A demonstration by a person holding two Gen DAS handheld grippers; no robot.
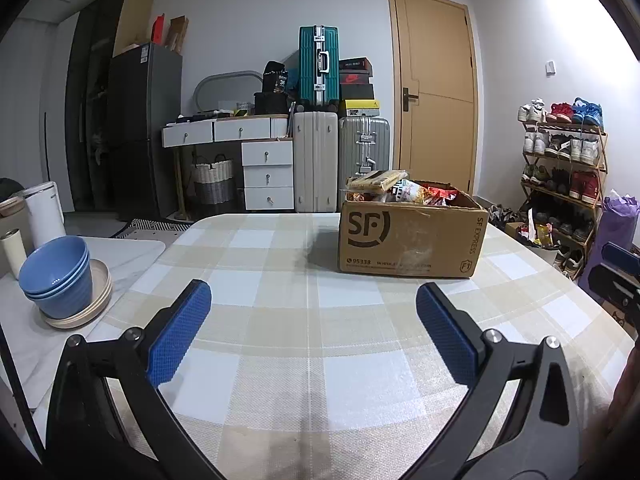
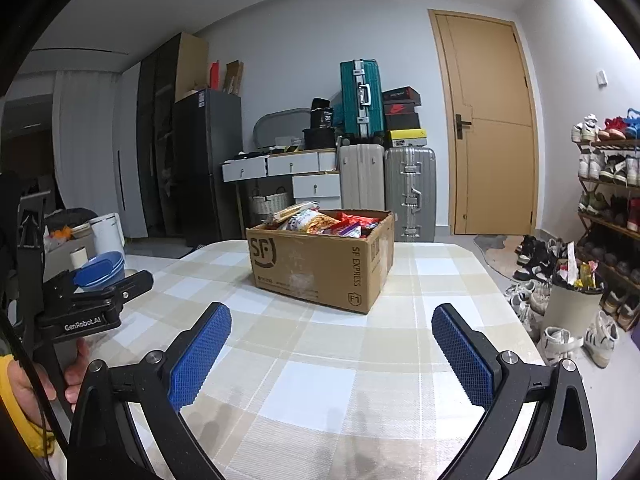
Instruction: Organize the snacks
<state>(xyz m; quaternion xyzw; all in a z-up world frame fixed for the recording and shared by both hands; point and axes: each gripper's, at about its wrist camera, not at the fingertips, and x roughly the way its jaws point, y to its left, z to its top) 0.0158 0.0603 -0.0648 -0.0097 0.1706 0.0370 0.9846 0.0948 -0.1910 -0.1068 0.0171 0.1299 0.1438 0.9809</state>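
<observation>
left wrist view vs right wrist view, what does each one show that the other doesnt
Only the left wrist view shows the stacked blue bowls whole, sitting on a beige plate, and a purple bag by the shoe rack.

Only the right wrist view shows the hand holding the left gripper's handle, and a white bin stuffed with wrappers on the floor.

Both show the cardboard box full of snack packets on the checked tablecloth, and each view's own fingers spread open: left gripper, right gripper.
</observation>
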